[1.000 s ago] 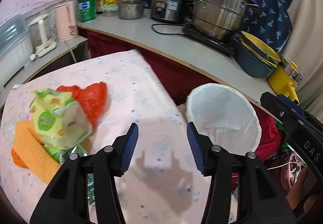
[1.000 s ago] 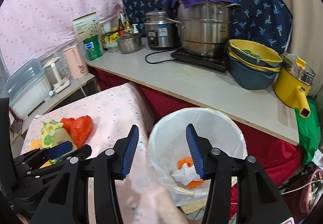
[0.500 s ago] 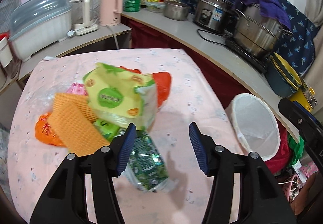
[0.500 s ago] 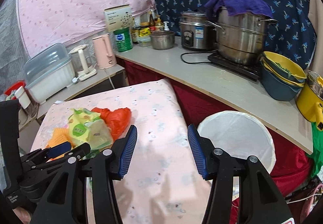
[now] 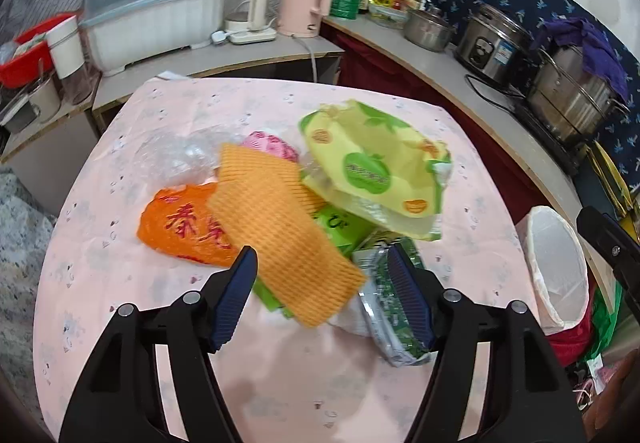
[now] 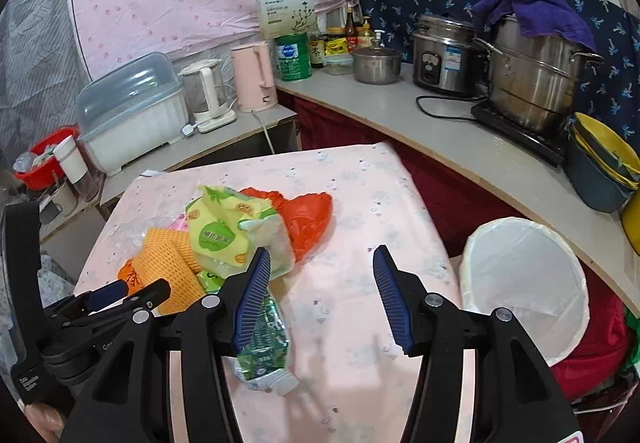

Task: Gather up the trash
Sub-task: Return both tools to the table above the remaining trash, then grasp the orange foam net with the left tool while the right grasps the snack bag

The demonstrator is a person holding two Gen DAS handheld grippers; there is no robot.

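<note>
The trash pile sits heaped mid-table on the pink cloth — orange mesh pad on top, yellow-green wrapper beside it, green foil packet nearest us. Our left gripper hovers over the pad with jaws apart, holding nothing; our right gripper is likewise spread and empty. We risk pinching several overlapping pieces at once — loose ones could slide off before reaching the lined bin past the table's right edge.

Bright even light, fisheye-bent edges, slight blur
</note>
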